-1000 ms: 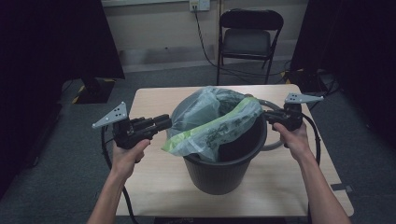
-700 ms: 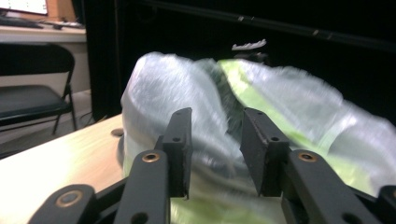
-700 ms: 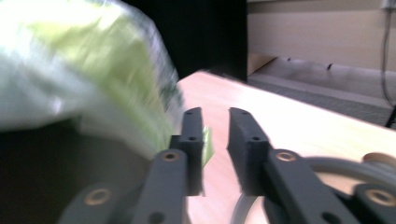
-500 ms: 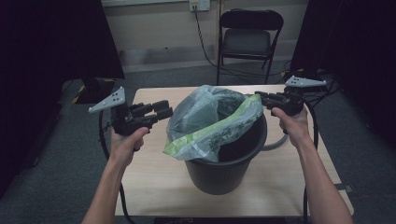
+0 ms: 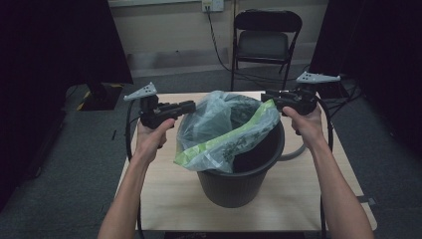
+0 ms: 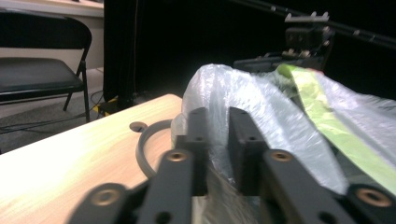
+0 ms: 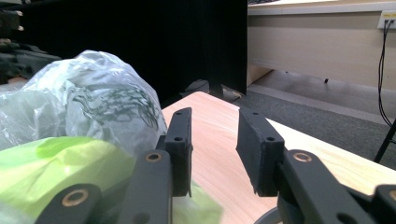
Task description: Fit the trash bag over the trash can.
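A black bucket (image 5: 239, 184) stands on the wooden table (image 5: 164, 199). A clear plastic bag (image 5: 219, 119) with a green band (image 5: 234, 137) bulges out of its top. My left gripper (image 5: 191, 105) is at the bag's left edge. In the left gripper view its jaws (image 6: 218, 116) have just closed and are shut on a fold of the bag (image 6: 261, 102). My right gripper (image 5: 263, 94) hovers at the bag's right top edge. Its jaws (image 7: 212, 116) have just been opening and stand open with nothing between them; the bag (image 7: 93, 102) lies beside one jaw.
The bucket's grey handle (image 5: 293, 154) hangs down on the right side and rests on the table. A folding chair (image 5: 266, 42) stands beyond the table's far edge. Dark curtains flank the room. Cables trail from both grippers.
My left gripper moved right to the bag's edge and closed on it. My right gripper rose, opened, and let go of the bag's right edge.
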Available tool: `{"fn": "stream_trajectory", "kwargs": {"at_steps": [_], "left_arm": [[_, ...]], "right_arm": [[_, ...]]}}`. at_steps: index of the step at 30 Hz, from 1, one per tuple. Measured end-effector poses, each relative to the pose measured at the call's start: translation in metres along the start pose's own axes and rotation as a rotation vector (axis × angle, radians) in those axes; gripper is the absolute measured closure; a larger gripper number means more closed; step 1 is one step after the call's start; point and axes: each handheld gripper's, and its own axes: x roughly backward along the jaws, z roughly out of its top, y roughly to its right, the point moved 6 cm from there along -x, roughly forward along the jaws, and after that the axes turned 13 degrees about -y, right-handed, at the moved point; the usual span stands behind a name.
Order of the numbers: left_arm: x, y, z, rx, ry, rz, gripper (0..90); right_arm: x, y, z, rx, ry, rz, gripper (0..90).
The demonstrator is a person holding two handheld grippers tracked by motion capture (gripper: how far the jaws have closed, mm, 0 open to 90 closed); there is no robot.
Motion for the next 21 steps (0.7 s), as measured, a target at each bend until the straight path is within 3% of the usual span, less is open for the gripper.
{"fn": "stream_trajectory", "kwargs": {"at_steps": [4,7,12,15,17,21], "left_arm": [[0.011,0.0,-0.011,0.0,-0.01,0.024,87.8],[0.019,0.008,-0.021,-0.003,0.011,0.004,88.1],[0.03,0.019,-0.031,-0.013,-0.003,-0.01,87.9],[0.038,0.017,-0.032,-0.012,0.012,-0.001,82.1],[0.041,0.012,-0.027,0.009,0.045,0.004,67.5],[0.033,0.005,-0.011,0.018,0.064,-0.007,60.5]], "right_arm": [[0.004,-0.001,0.004,0.001,0.008,-0.008,64.3],[0.007,-0.003,0.008,0.007,0.018,-0.014,63.0],[0.008,-0.012,0.016,0.026,0.009,-0.01,59.8],[0.009,-0.018,0.021,0.04,0.015,-0.001,58.9],[0.007,-0.021,0.025,0.042,0.012,-0.004,58.0],[0.007,-0.022,0.028,0.044,0.019,0.0,57.8]]}}
